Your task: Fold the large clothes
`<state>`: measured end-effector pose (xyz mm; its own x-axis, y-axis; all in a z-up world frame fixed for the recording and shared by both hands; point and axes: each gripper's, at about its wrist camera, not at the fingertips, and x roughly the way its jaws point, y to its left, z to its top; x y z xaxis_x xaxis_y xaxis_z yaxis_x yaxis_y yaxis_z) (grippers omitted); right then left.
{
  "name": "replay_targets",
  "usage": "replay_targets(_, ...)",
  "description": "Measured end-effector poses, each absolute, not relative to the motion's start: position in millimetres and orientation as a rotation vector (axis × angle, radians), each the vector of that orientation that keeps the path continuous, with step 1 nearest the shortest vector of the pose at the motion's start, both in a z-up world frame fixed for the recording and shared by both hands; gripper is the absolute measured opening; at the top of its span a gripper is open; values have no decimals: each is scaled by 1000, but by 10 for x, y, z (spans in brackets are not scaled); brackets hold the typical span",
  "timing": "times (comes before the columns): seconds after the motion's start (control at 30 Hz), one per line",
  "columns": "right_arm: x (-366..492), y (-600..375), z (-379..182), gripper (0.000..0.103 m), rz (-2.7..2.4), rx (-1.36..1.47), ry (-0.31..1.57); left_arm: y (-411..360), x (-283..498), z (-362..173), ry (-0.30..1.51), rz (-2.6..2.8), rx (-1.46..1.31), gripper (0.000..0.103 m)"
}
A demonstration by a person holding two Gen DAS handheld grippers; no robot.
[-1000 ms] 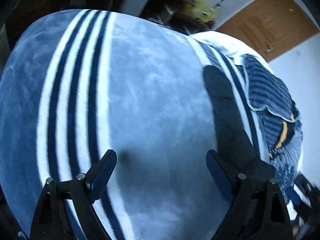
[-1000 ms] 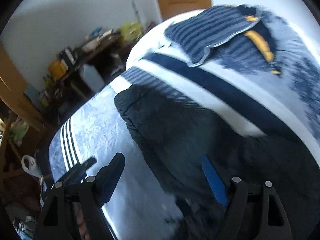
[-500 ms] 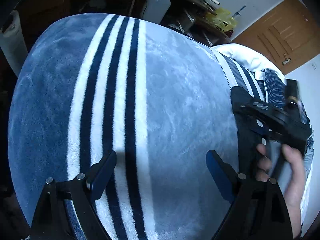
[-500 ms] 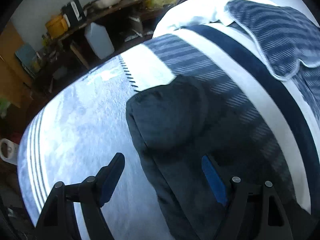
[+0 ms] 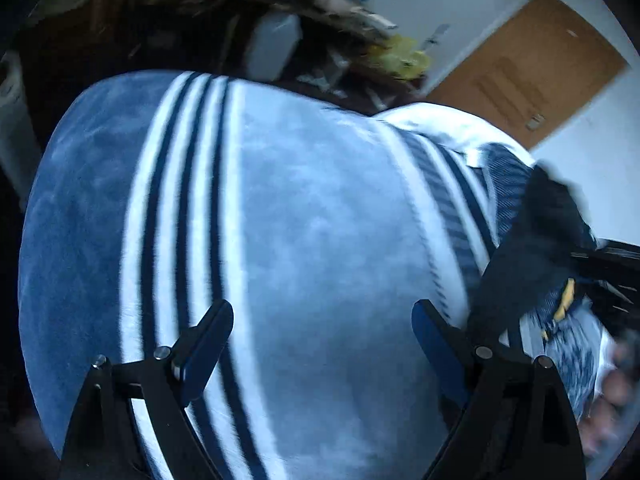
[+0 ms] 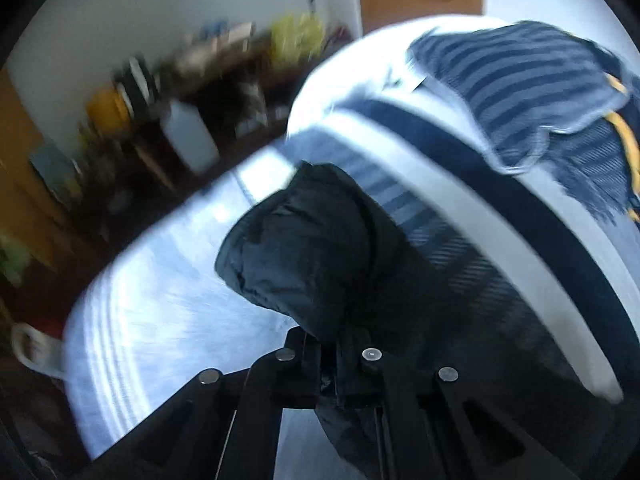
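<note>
Your right gripper (image 6: 328, 364) has just been closing, and its jaws now pinch a fold of the dark garment (image 6: 304, 256) between them, the cloth bunching up into a rounded hump just ahead of the fingers. The rest of that garment trails back under the gripper toward the lower right of the right wrist view, over the bed.

Your left gripper (image 5: 322, 332) stands with its jaws spread wide and nothing between them; the blue pads hang above the grey-blue blanket (image 5: 312, 240) without touching it (as far as the blur lets you tell). The blanket covers the bed and carries a band of dark and white stripes (image 5: 180, 220) running away from you on the left side.

From the left wrist view the dark garment shows at the right edge, lifted off the blanket, with the black frame of your other gripper beside it and your hand (image 5: 612, 396) blurred in the lower right corner.

Farther along the bed lies a striped blue cloth (image 6: 516, 80) with a yellow strap (image 6: 626, 136) at its side, well apart from the garment you hold. Past the bed stand a cluttered table (image 6: 192, 92) against the white wall and a wooden door (image 5: 532, 68).
</note>
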<state>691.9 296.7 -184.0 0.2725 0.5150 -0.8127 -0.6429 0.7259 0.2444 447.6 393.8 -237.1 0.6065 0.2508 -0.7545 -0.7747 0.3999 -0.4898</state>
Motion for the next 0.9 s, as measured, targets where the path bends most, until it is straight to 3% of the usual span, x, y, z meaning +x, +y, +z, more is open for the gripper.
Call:
replay_targets(0.23,6357,909,-510,5,706,152,844,3293,4842,-2118,655,316,-907,91)
replay_targets(0.43,5947,-723,-102,5,600,348,719,2619,5122,-2114,716,72,-906,91)
replay_targets(0.63,5927,-2209,-553,5,497,581,741,1867,5442,-2184,828,-98,-867,91)
replay_targets(0.9,6022,-3503,-1964,5,329,795,866,1141,5948,-2322,932,-123,-784,91)
